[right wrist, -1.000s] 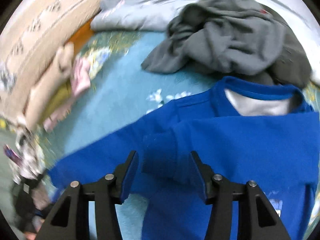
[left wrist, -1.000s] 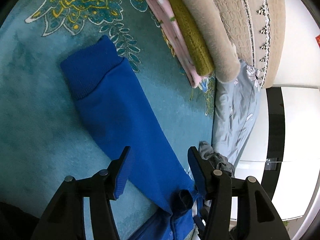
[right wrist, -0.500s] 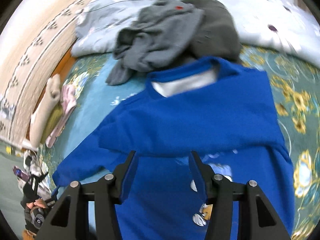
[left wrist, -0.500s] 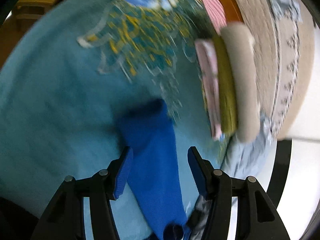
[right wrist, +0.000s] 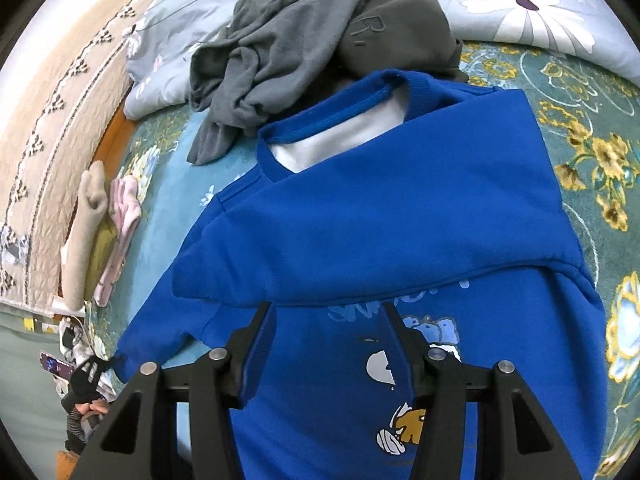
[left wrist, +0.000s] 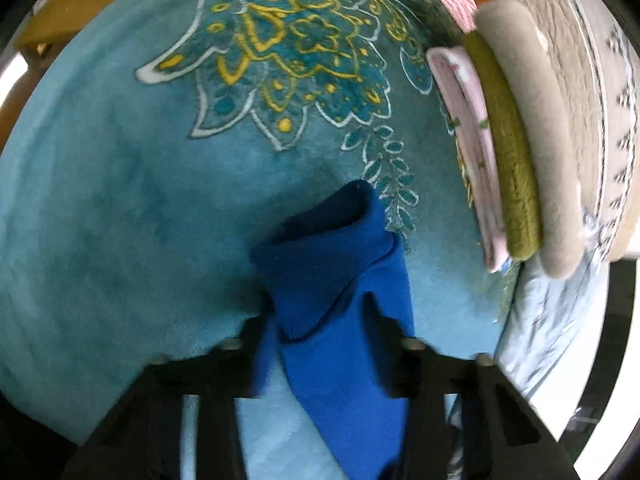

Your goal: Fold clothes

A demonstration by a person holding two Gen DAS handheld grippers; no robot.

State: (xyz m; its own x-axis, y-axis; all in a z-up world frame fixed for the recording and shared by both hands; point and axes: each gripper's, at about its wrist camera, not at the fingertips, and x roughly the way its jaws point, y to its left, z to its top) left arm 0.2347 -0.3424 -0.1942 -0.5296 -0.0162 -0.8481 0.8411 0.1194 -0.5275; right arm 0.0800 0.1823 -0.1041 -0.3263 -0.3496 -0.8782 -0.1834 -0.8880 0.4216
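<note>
The left gripper is standing wide open around the blue sleeve cuff, gripping nothing. The blue sweatshirt is lying on the teal blanket, one sleeve folded across. The right gripper is hovering open above it.

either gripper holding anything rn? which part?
Left gripper: jaws straddle the blue sweatshirt's sleeve near the cuff, apparently lifting it; closure is blurred. Right gripper: open over the sweatshirt, holding nothing.
</note>
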